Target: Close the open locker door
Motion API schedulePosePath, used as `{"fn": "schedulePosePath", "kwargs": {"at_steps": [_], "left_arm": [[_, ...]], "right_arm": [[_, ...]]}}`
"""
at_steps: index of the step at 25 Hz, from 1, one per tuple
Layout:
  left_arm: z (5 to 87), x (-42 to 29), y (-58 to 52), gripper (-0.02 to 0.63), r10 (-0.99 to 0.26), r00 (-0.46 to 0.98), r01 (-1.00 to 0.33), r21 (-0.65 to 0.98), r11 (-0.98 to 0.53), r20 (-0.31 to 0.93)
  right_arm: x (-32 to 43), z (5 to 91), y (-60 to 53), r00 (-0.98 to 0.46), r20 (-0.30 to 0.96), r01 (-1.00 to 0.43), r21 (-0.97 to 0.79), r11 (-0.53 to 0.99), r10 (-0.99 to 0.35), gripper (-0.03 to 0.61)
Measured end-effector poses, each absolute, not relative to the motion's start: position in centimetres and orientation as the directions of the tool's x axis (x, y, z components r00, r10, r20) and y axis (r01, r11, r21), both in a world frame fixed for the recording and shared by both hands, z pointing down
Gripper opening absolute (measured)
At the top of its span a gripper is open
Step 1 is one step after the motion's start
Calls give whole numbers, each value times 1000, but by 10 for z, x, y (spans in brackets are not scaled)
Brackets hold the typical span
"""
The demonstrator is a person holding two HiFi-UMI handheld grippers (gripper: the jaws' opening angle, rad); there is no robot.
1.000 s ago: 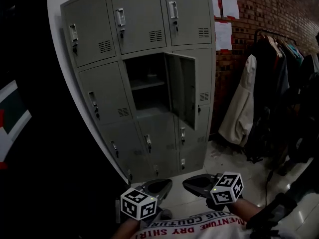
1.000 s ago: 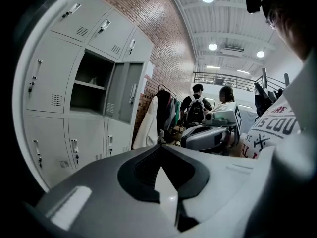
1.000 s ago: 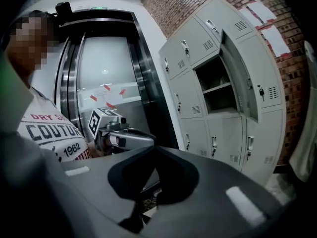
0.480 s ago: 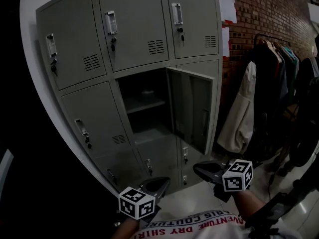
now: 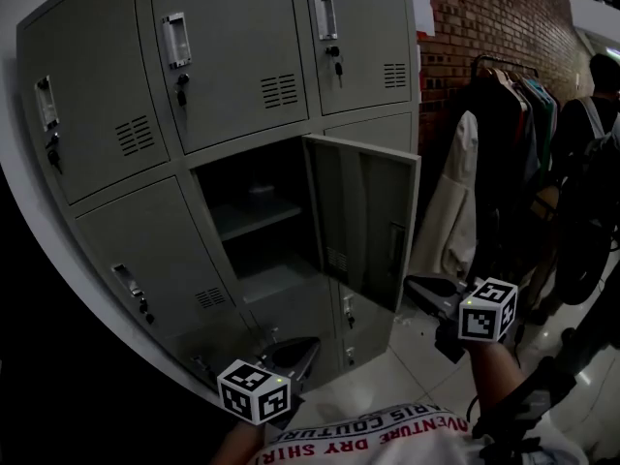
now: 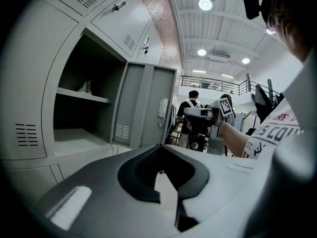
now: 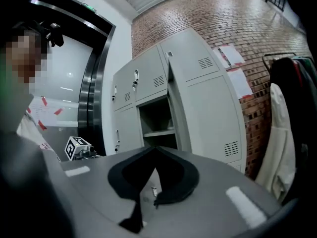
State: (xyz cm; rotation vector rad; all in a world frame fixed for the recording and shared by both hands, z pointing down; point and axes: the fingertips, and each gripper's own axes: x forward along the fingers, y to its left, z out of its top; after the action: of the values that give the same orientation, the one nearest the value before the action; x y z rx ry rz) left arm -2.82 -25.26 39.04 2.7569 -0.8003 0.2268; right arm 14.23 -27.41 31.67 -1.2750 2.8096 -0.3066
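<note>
The grey locker bank (image 5: 232,56) fills the head view. Its middle door (image 5: 363,221) stands swung out to the right, leaving the compartment (image 5: 247,235) open, with a shelf and a small pale object (image 6: 85,87) on it. My right gripper (image 5: 414,285) is shut and empty, just below and right of the door's lower outer corner, apart from it. Lower down, my left gripper (image 5: 310,344) is also shut and empty, in front of the bottom lockers. The right gripper view shows the door (image 7: 174,103) almost edge-on beyond the right gripper (image 7: 156,148); the left gripper (image 6: 161,148) points at the door's inner face (image 6: 143,108).
A clothes rack with coats (image 5: 484,163) stands right of the lockers against the brick wall (image 5: 475,17). A person with a backpack (image 5: 591,163) stands at the far right. Pale glossy floor (image 5: 407,366) lies below the lockers.
The lockers have grown larger and nearer in the head view. My right gripper has risen and moved right, toward the open door's lower edge. The left gripper stays low.
</note>
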Motion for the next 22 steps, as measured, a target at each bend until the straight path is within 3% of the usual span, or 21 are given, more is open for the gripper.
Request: {"fn": "schedulePosePath", "kwargs": {"at_steps": [12, 22], "left_arm": [[404, -11, -290, 5, -433, 865, -486, 212, -848, 252], [414, -13, -312, 5, -419, 869, -478, 231, -847, 263]], "right_arm": [[205, 315, -339, -490, 55, -863, -169, 476, -870, -5], [213, 331, -373, -451, 88, -881, -204, 427, -888, -5]]}}
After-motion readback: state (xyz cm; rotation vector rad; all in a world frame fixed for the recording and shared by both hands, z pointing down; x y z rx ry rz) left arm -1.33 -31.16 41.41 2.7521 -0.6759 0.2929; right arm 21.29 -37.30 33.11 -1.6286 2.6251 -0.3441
